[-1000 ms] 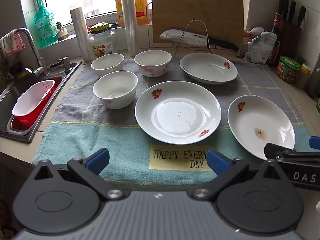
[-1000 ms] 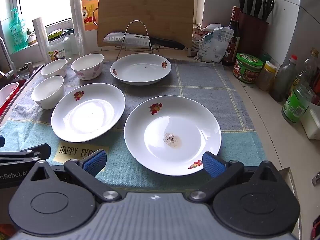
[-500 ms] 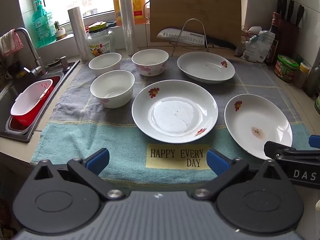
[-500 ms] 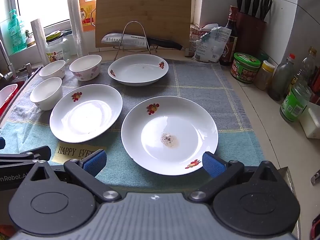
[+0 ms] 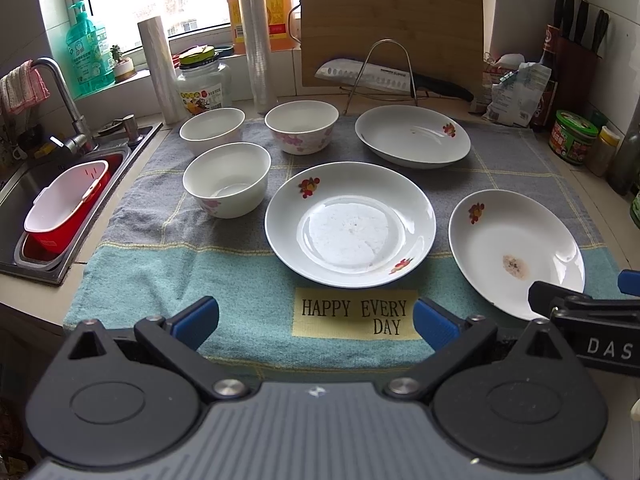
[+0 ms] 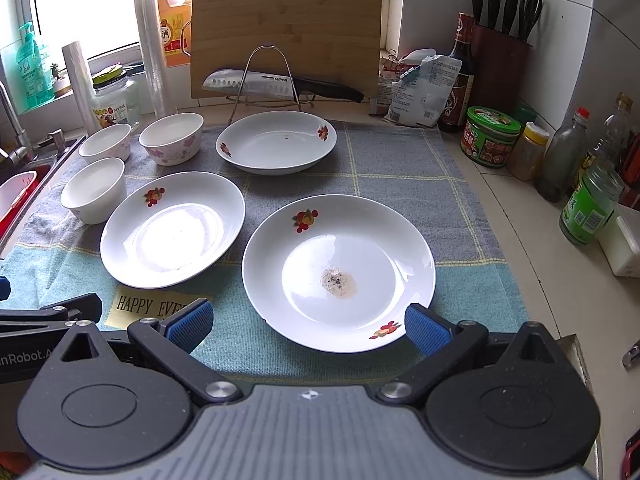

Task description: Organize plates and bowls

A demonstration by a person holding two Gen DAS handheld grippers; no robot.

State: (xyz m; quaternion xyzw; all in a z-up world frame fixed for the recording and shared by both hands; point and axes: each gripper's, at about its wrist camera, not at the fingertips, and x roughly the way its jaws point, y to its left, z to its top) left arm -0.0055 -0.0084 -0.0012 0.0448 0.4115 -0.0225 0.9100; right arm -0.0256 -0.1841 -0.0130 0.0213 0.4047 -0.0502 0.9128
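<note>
Just beyond the open right tool (image 6: pixel 306 322), the stained plate (image 6: pixel 338 268)

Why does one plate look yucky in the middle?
The plate nearest the right gripper has a brownish speckled smudge at its centre, like dried food. The other two plates and three bowls look clean.

On the bench, a grey and teal checked cloth (image 5: pixel 160 272) carries three white flowered china plates (image 5: pixel 350 224) and three white china bowls (image 5: pixel 226 178), all apart. The left tool (image 5: pixel 316 316) hovers at the near edge, blue-padded fingers (image 5: pixel 194 318) spread wide, empty.
</note>
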